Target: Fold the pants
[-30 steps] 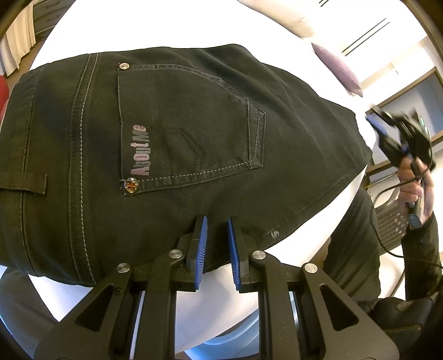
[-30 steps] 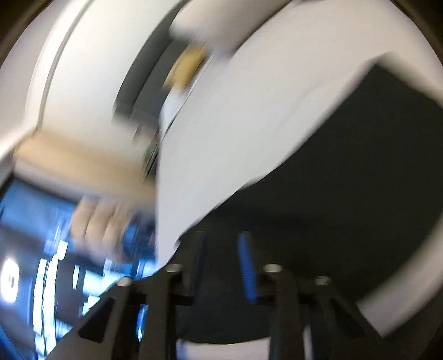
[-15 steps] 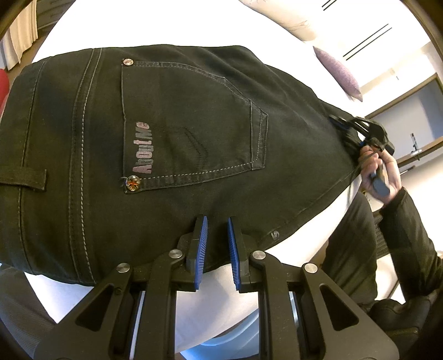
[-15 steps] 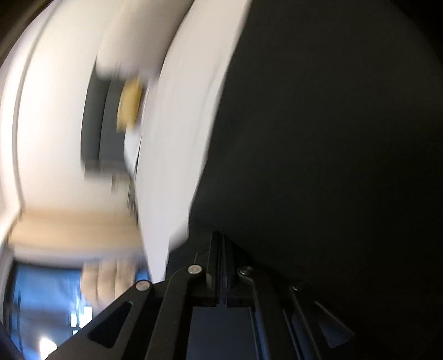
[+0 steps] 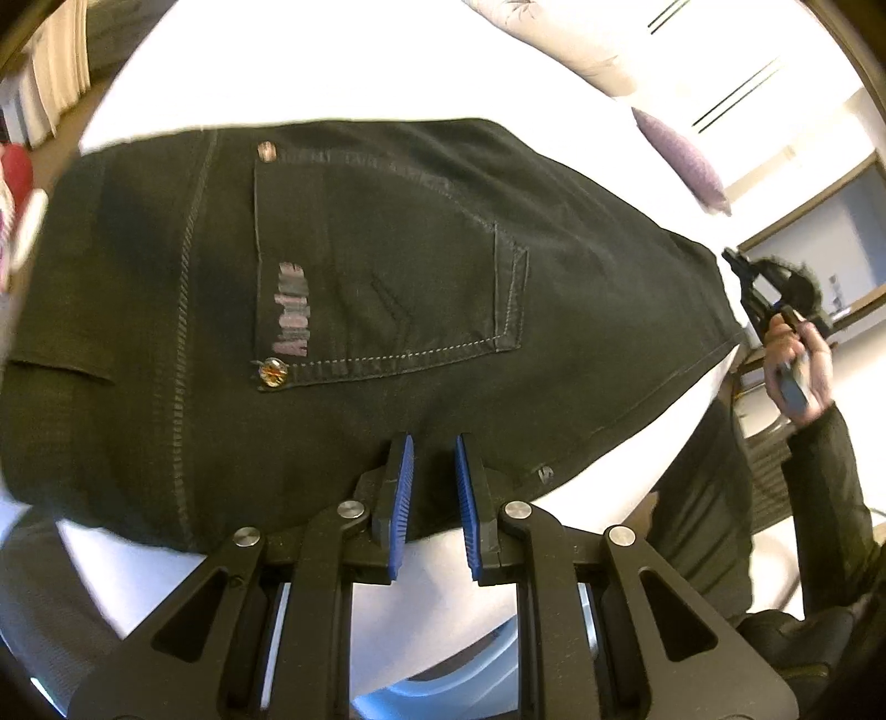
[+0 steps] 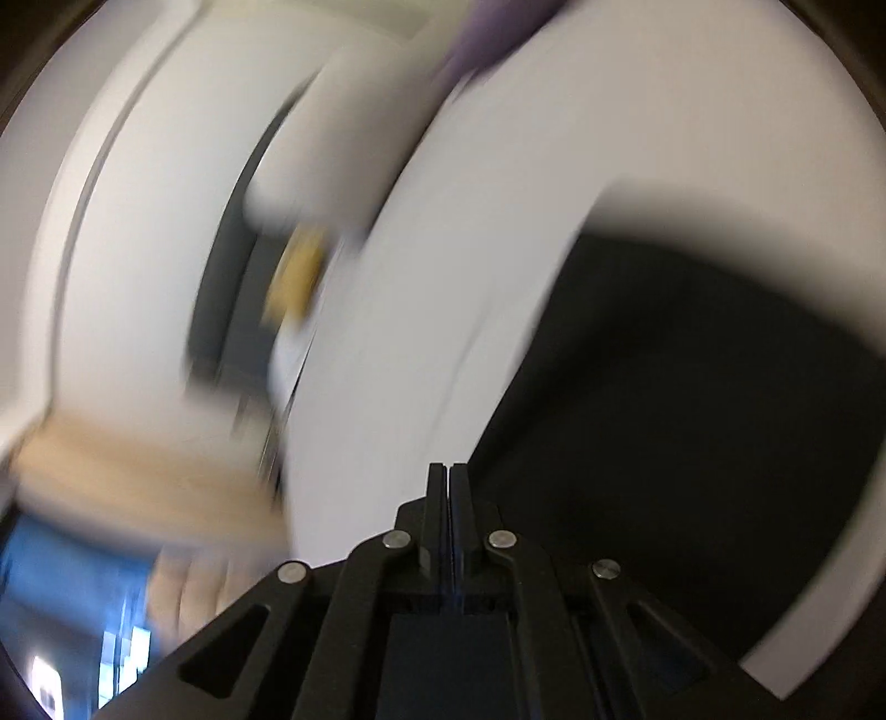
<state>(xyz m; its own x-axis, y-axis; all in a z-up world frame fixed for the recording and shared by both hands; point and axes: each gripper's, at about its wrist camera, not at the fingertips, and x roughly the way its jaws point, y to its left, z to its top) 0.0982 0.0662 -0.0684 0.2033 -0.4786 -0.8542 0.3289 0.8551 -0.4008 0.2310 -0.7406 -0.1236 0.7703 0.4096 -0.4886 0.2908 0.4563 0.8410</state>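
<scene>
Black pants (image 5: 387, 288) lie folded flat on a white bed (image 5: 332, 72), back pocket with pink lettering facing up. My left gripper (image 5: 433, 443) is open with blue pads, over the near edge of the pants, holding nothing. My right gripper (image 6: 447, 471) is shut with nothing between its fingers; it shows in the left wrist view (image 5: 769, 293), held in a hand just off the right end of the pants. The right wrist view is blurred; the pants (image 6: 692, 415) fill its right side.
A purple pillow (image 5: 684, 158) and a white pillow (image 5: 554, 44) lie at the far side of the bed. The person's dark sleeve (image 5: 819, 498) is at the right. Something red (image 5: 14, 171) sits at the far left.
My right gripper closed at the right end of the pants half a second ago and has now lifted off it, still shut. The left gripper has stayed put.
</scene>
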